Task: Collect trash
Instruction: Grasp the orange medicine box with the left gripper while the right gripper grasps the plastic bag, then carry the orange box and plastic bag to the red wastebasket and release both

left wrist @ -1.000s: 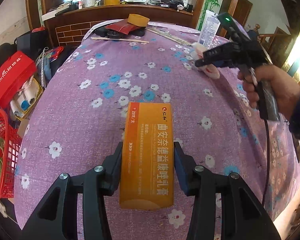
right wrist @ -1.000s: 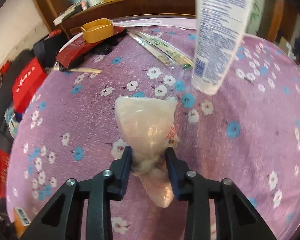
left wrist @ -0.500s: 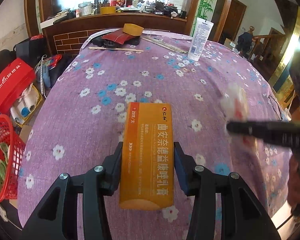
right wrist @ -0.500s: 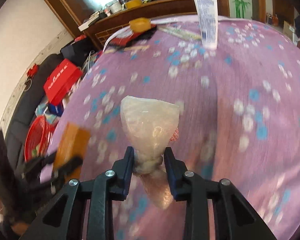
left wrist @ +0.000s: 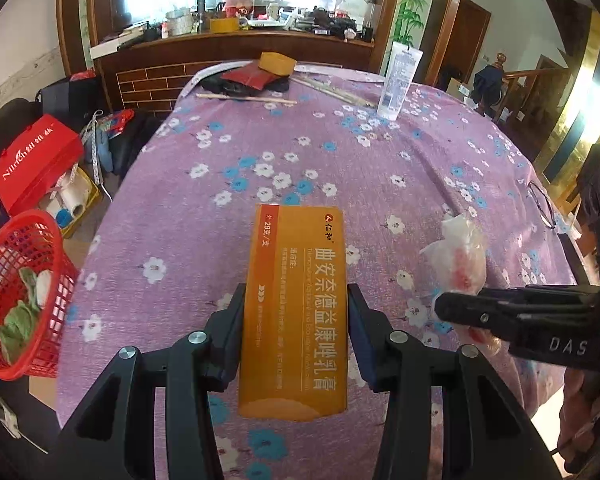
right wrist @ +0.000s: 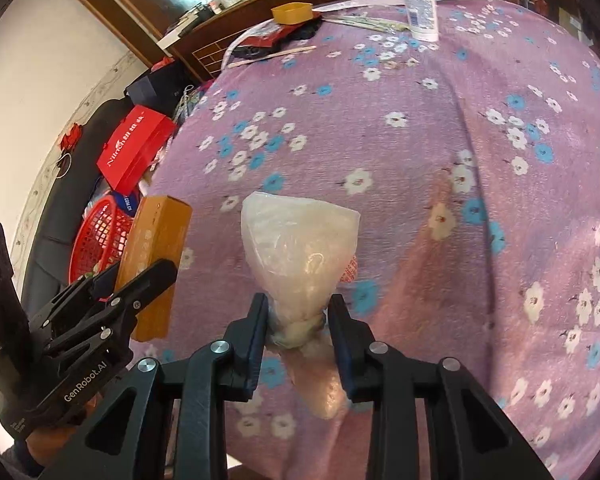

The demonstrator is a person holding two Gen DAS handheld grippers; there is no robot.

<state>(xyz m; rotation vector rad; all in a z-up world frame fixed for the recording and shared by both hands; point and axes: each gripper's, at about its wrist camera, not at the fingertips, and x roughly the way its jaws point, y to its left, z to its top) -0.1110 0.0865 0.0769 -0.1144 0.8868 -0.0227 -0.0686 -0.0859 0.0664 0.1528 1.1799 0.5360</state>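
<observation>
My left gripper [left wrist: 296, 320] is shut on an orange medicine box [left wrist: 298, 300], held above the purple flowered tablecloth [left wrist: 340, 160]. The box and left gripper also show in the right wrist view [right wrist: 156, 264] at the left. My right gripper [right wrist: 298, 312] is shut on the knotted neck of a crumpled clear plastic bag [right wrist: 300, 248]. In the left wrist view the bag [left wrist: 460, 256] and the right gripper [left wrist: 452, 308] sit just right of the box. A red mesh basket [left wrist: 16, 292] with green and white scraps stands on the floor at the left; it also shows in the right wrist view [right wrist: 100, 236].
At the table's far end are a white tube [left wrist: 398, 80], a yellow tub [left wrist: 276, 62] on dark red items, and chopsticks [left wrist: 246, 98]. A red box [left wrist: 32, 164] and clutter lie on the floor left. Eyeglasses [left wrist: 542, 204] lie at the right table edge.
My right gripper has carried the plastic bag from the far right of the table back toward the near edge, beside the left gripper. The left gripper has held the box steady and pulled back slightly.
</observation>
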